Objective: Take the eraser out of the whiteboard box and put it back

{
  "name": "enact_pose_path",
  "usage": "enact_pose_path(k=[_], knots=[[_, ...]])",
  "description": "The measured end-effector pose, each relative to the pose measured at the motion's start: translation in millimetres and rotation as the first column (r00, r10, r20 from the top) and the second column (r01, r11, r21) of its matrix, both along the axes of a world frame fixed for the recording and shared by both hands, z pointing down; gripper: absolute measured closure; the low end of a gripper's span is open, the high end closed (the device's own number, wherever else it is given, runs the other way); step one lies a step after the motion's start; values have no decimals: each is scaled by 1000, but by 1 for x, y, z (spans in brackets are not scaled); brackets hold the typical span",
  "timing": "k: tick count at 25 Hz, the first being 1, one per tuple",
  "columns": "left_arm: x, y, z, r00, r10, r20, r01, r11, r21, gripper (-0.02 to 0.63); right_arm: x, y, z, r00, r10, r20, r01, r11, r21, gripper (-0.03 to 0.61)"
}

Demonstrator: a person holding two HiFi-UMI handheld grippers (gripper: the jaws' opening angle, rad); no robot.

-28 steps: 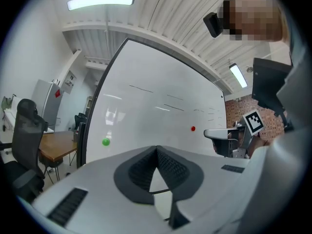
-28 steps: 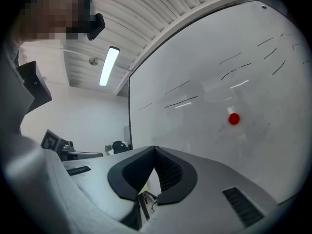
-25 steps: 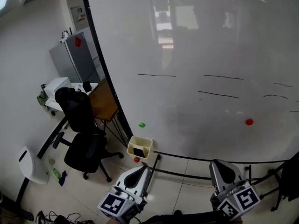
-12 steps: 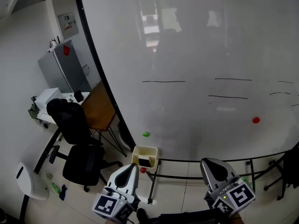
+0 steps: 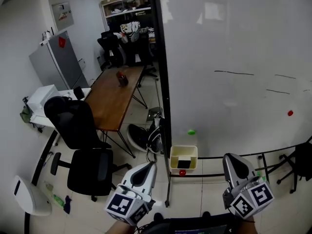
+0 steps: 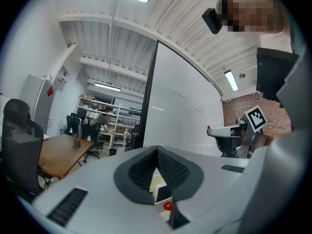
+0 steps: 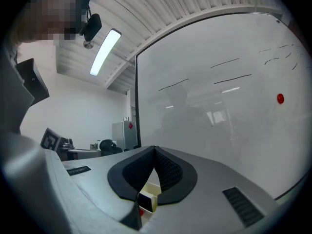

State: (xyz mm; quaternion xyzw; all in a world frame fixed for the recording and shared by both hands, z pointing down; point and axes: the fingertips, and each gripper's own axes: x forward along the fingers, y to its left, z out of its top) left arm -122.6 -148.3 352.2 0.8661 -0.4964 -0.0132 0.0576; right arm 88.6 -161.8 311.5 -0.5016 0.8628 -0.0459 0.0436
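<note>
Left gripper view | left gripper (image 6: pixel 157 150) fingers pressed together, empty | right gripper (image 7: pixel 155 150) fingers together, empty

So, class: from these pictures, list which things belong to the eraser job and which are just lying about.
Belong to the job: pale yellow plastic box at the foot of the large white whiteboard; dark block-shaped eraser inside it; left gripper and right gripper, both shut, empty.
Just lying about: brown wooden table; black office chair; small green round magnet; grey metal cabinet.
</note>
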Motion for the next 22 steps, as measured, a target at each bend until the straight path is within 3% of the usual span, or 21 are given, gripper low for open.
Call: enact_pose_path(k=[6,16,19,22], knots=[[-28,-11,3,999,30,-27,-30,999,-9,584,-36,-5,1,1000,21,-21,-22,1000,-13,557],[-25,-11,-3,999,-13,-50,13,1000,-13,584,-38,-10,-11,999,-17,-35,17,1000,3,554],[-29,-10,-4,999,-21,-50,20,1000,-5,584,-50,-13,-7,998,-43,-38,43,999,-15,489],[-36,-14,-1,998,-32,-47,32,999,0,584,-64,-20,1,997,-58,-51,56,998,-33,479]])
